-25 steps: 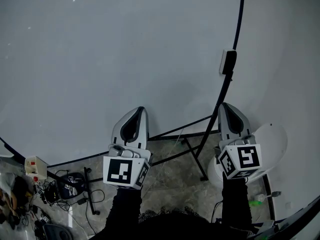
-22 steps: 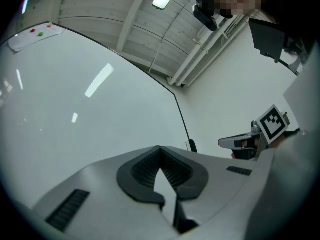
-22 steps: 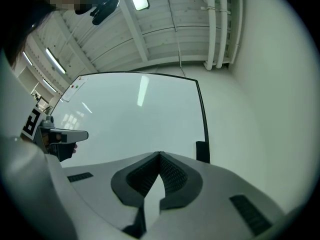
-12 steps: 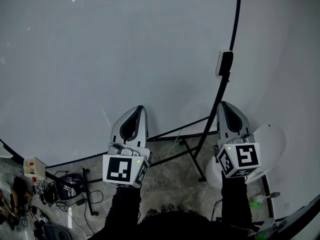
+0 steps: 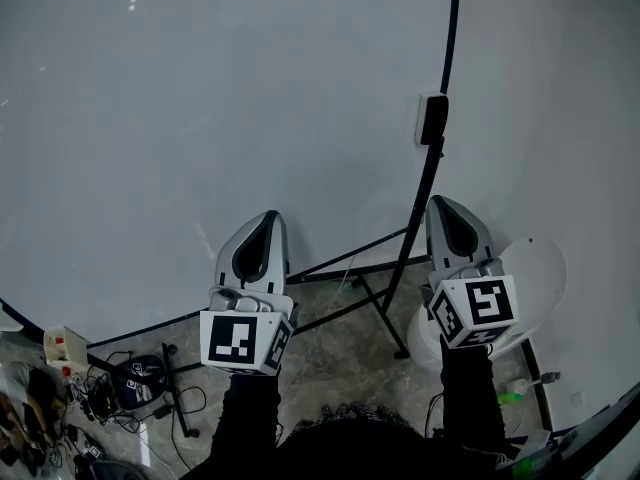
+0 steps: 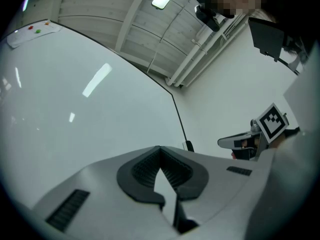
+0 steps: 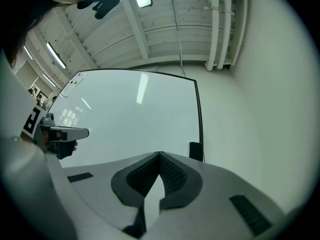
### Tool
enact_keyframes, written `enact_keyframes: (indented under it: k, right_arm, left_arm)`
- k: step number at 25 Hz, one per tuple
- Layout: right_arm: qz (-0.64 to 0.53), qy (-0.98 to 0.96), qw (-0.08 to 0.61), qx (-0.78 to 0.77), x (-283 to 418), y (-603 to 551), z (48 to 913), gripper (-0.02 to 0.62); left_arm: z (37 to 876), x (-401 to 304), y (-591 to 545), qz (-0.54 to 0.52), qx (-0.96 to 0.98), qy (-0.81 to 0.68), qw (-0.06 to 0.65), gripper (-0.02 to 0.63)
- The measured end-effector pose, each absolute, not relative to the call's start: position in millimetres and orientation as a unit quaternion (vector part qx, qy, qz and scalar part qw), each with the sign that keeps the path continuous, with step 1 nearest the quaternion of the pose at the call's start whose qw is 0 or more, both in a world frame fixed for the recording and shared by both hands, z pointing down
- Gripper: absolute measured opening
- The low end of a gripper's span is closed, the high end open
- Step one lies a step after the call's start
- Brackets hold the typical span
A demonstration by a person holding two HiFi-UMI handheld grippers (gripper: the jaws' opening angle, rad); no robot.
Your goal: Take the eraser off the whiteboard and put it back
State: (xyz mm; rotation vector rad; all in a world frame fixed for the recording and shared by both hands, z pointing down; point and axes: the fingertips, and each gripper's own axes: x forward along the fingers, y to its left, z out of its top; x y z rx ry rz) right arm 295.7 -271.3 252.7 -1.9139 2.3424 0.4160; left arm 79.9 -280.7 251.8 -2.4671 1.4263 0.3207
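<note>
The eraser (image 5: pixel 432 118), a small dark block with a white back, sticks to the whiteboard (image 5: pixel 200 118) at its black right edge. It also shows in the left gripper view as the eraser (image 6: pixel 189 146), and in the right gripper view as the eraser (image 7: pixel 196 151). My left gripper (image 5: pixel 265 218) points at the board's lower part, well left of and below the eraser, its jaws shut and empty. Just below the eraser, my right gripper (image 5: pixel 441 202) is shut too, holding nothing and apart from it.
The board's black stand legs (image 5: pixel 372 293) cross the stone floor under both grippers. A white round object (image 5: pixel 540 273) stands at the right beside my right gripper. Cables and a power strip (image 5: pixel 62 346) lie at the lower left. A plain wall fills the right.
The head view has shifted slightly, so the board's edge and the eraser sit a little higher and further left. Both grippers hold their places and stay shut.
</note>
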Motion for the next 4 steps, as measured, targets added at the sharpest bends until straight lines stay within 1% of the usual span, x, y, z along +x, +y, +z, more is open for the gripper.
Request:
enact_keyframes:
  k: [4]
  right_arm:
    - [0.136, 0.766, 0.041, -0.627, 298.9, -274.6, 254.3, 0.008]
  left_arm:
    - [253.5, 82.6, -284.1, 0.111, -0.852, 0.493, 0.135, 0.006]
